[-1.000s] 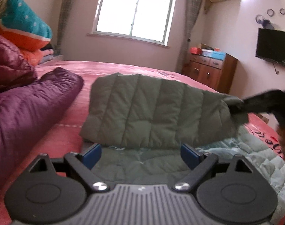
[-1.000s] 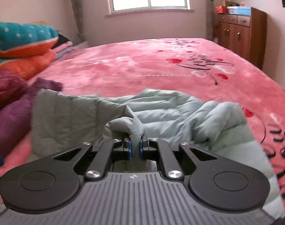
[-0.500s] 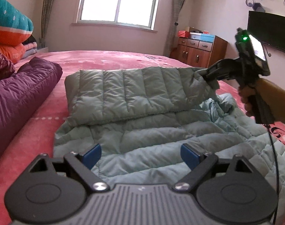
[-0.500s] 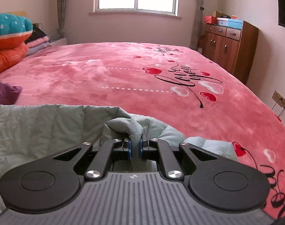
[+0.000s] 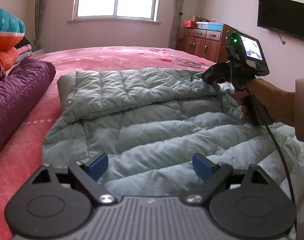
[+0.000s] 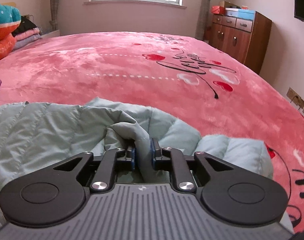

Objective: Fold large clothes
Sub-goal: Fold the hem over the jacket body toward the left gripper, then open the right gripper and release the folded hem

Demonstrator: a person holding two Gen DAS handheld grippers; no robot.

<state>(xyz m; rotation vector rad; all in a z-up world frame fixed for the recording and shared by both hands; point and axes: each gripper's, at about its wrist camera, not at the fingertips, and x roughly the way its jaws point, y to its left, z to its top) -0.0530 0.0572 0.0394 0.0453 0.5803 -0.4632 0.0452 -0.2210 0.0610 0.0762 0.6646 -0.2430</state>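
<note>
A pale green quilted jacket lies spread on the pink bed. Its far part is folded over toward me and rests flat on the layer below. My left gripper hovers open just above the jacket's near part, with nothing between its blue pads. At the fold's right corner is my right gripper, held by a person's hand. In the right wrist view the right gripper has a pinched ridge of the jacket between its pads, and its jaws are opening.
A purple padded coat lies along the left side of the bed, with stacked pillows behind it. A wooden dresser stands against the far right wall and a TV hangs on the wall. Bare pink blanket stretches beyond the jacket.
The right gripper carried the folded flap to the right and down until it lay flat on the jacket. Its pads have parted slightly around the fabric. The left gripper stayed open.
</note>
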